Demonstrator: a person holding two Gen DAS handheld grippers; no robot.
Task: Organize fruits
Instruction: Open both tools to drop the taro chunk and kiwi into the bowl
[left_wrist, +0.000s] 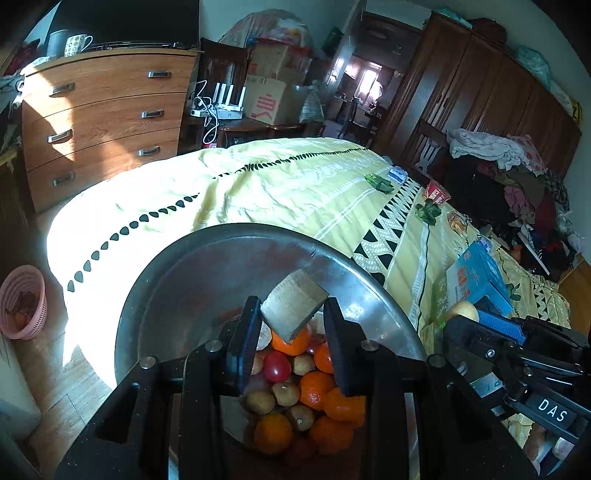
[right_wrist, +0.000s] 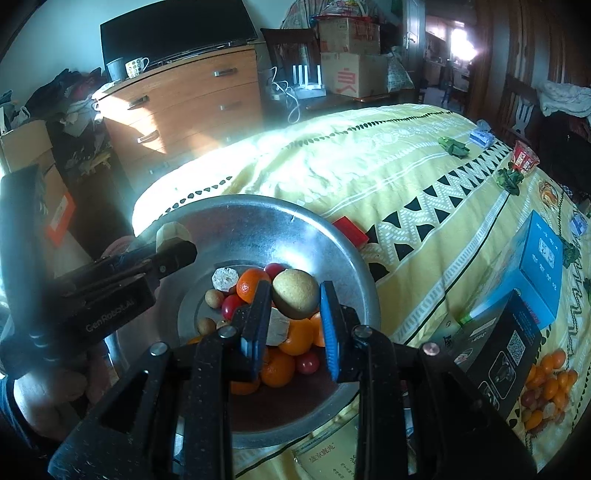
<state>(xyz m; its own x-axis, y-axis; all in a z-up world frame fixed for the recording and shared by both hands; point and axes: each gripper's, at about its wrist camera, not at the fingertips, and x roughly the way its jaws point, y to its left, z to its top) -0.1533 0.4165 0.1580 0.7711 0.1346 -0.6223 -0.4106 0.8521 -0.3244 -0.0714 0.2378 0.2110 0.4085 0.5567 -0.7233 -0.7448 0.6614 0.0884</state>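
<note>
A wide metal bowl rests on the yellow bedspread. It holds oranges, red tomatoes and small brown fruits. My left gripper hovers over the bowl, shut on a pale tan cut chunk. In the right wrist view it enters from the left above the rim with that chunk. My right gripper is shut on a round yellow-brown fruit above the pile. It shows in the left wrist view at the right.
A blue box and a black box lie on the bed right of the bowl. A red block sits behind the rim. Small orange and red fruit cluster at the far right. A pink basket stands on the floor, a dresser behind.
</note>
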